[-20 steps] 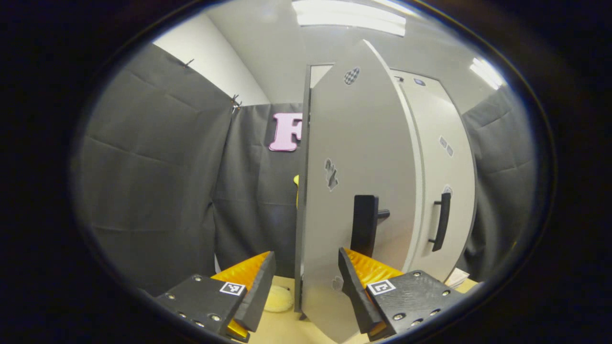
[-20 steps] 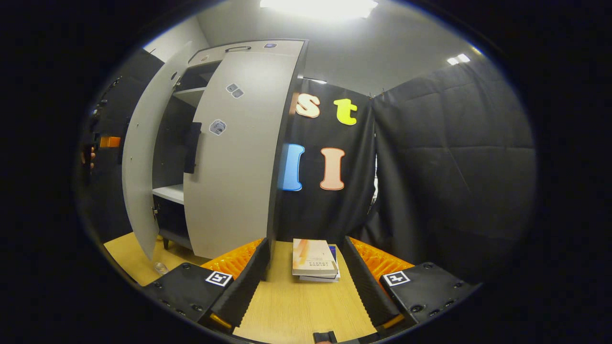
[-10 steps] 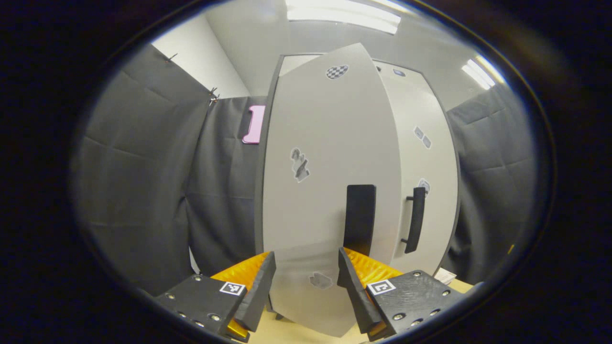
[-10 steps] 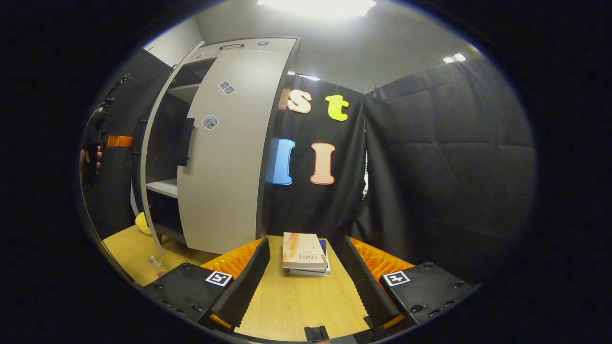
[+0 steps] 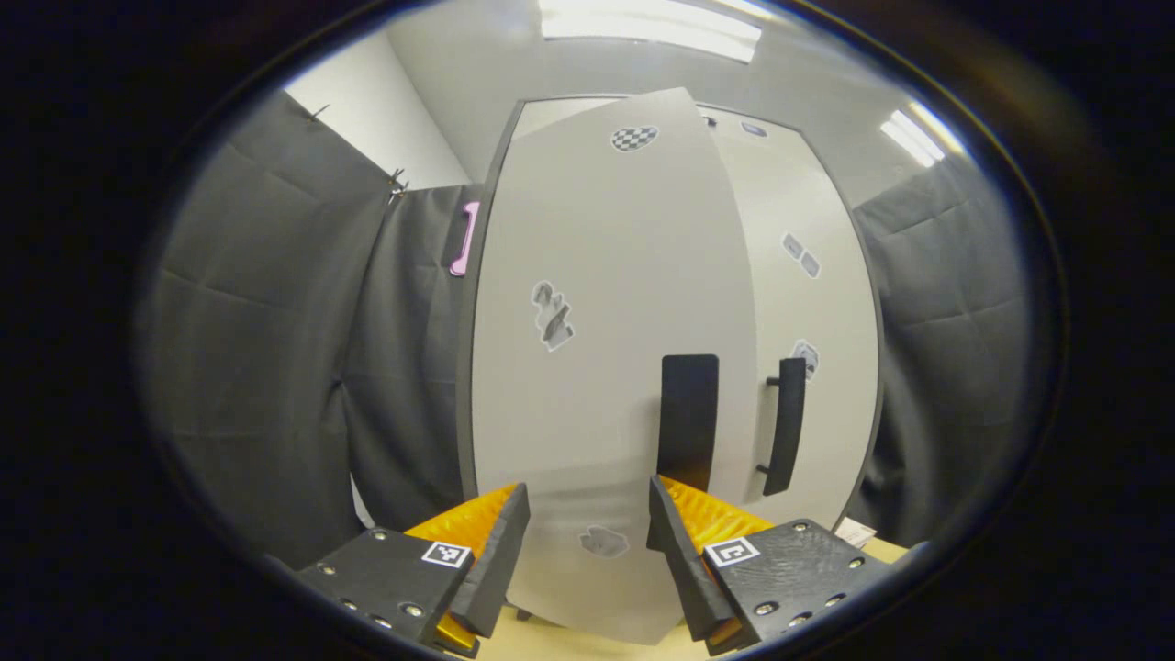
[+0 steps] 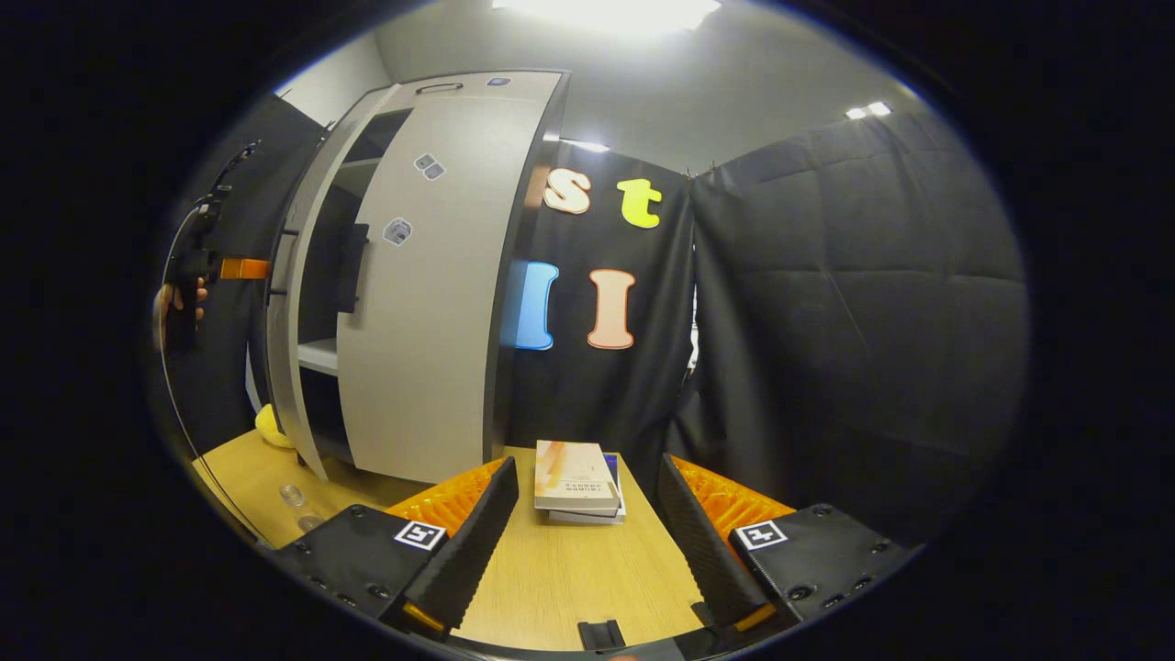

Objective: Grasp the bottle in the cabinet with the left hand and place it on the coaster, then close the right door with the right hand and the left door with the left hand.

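Grey left door [image 5: 606, 349]: filling mid-frame in the left gripper view, standing slightly ajar; its stickers are carrying no readable writing.
Right door [image 6: 431, 275]: sitting shut, upper left of the right gripper view.
Left gripper [image 5: 587, 542]: gaping open, empty, facing the door's lower part.
Right gripper [image 6: 587, 532]: gaping open, empty, hovering over the wooden table [image 6: 569, 588].
Bottle [image 6: 292, 497]: a clear object, probably it, standing lower left.
Books [image 6: 574, 468]: titles too blurred.

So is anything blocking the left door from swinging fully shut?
Nothing visible does. The left door is nearly closed, with the open left claw right at its face; the right gripper view shows a narrow clear gap beside the right door.
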Available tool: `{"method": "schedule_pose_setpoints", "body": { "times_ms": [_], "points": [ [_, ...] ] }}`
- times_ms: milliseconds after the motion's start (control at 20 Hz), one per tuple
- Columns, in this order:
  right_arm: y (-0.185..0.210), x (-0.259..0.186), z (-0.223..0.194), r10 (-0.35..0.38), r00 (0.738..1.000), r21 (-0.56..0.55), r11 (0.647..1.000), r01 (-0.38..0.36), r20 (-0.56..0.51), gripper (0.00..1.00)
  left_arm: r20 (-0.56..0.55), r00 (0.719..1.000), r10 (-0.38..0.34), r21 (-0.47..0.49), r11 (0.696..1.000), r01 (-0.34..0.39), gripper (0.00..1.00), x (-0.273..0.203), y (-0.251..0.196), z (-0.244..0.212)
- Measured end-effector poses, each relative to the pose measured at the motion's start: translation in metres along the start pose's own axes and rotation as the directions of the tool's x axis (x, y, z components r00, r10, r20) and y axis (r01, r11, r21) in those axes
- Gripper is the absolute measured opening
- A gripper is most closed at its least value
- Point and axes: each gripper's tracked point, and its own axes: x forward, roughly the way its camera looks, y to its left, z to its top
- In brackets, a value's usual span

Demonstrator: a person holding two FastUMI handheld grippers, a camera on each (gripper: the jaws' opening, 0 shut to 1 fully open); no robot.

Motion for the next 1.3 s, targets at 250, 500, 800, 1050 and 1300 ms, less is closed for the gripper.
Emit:
{"method": "schedule_pose_setpoints", "body": {
  "times_ms": [250, 500, 800, 1050, 1300],
  "points": [
    [0.002, -0.003, -0.001, 0.012, 1.0, 0.009, 1.0, -0.012, 0.001, 0.99, 0.012, 1.0, -0.004, 0.014, 1.0, 0.004, 0.77, 0.002, -0.005, 0.0],
    [0.01, -0.004, 0.006, 0.063, 0.998, 0.047, 0.997, -0.064, 0.026, 0.96, 0.021, 1.0, 0.006, 0.029, 1.0, -0.007, 0.77, -0.015, -0.008, -0.001],
    [0.034, -0.006, 0.028, 0.178, 0.98, 0.024, 0.983, -0.18, 0.092, 0.96, 0.031, 0.998, 0.052, 0.079, 0.995, -0.054, 0.77, -0.072, -0.003, -0.002],
    [0.05, -0.017, 0.041, 0.222, 0.966, 0.054, 0.972, -0.23, 0.13, 0.98, 0.026, 0.997, 0.068, 0.083, 0.994, -0.069, 0.77, -0.133, 0.008, -0.003],
    [0.058, -0.035, 0.055, 0.207, 0.965, 0.079, 0.972, -0.222, 0.16, 0.98, 0.014, 0.997, 0.072, 0.098, 0.993, -0.073, 0.77, -0.18, 0.03, -0.006]
  ]
}}
